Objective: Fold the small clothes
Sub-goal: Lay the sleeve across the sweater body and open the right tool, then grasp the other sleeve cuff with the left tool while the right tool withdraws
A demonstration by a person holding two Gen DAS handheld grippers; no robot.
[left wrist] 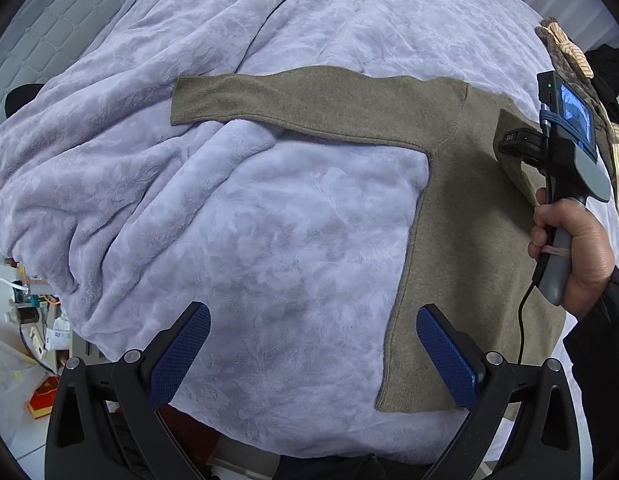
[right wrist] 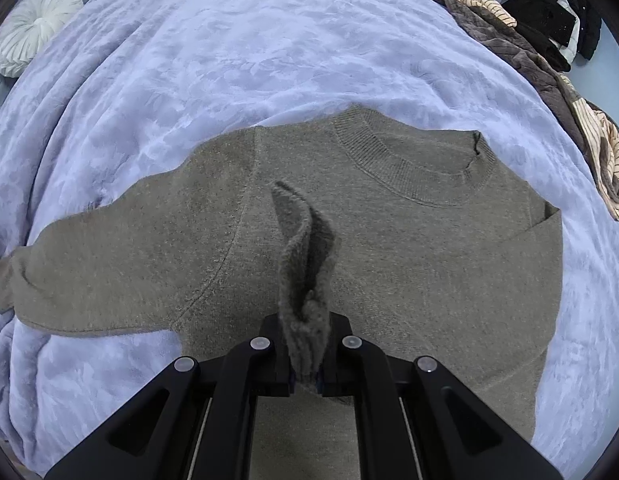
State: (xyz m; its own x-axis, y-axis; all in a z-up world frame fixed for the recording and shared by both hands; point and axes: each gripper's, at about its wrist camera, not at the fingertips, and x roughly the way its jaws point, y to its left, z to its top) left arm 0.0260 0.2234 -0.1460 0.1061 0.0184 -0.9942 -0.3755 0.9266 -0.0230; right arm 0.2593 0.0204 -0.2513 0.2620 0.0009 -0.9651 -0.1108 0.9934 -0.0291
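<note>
Right gripper (right wrist: pixel 305 376): jaws closed, pinching a fold of fuzzy knit, the sweater's cuff (right wrist: pixel 305 264). The fold rises from the pads in a narrow doubled flap, nap thick and pilled. Black linkage arms with round silver pivot pins frame the lower edge of the right wrist view.

Left gripper (left wrist: pixel 313 356): jaws wide apart, nothing between them. Pads (left wrist: pixel 445 360) are blue, flat, fine grid texture, on black arms. It hangs over bare blanket at the sweater's hem edge.

Sweater (right wrist: pixel 409 248): olive-brown fine knit, lying flat, ribbed round collar away from the camera, raglan-style seam curving from collar to underarm. In the left wrist view one sleeve (left wrist: pixel 293 100) lies straight out across the blanket with a squared cuff; the other sleeve is folded in over the body, up to the right gripper.

Hand (left wrist: pixel 569 248) grips the right tool's grey handle; dark sleeve, black cable hanging below.

Blanket (right wrist: pixel 237 52): lavender plush, embossed leaf pattern, rumpled into soft ridges.

Far edge: clothes pile (right wrist: pixel 549 60), brown ribbed, cream striped and black pieces. Round pleated white cushion (right wrist: pixel 33 28) at the far left corner.
</note>
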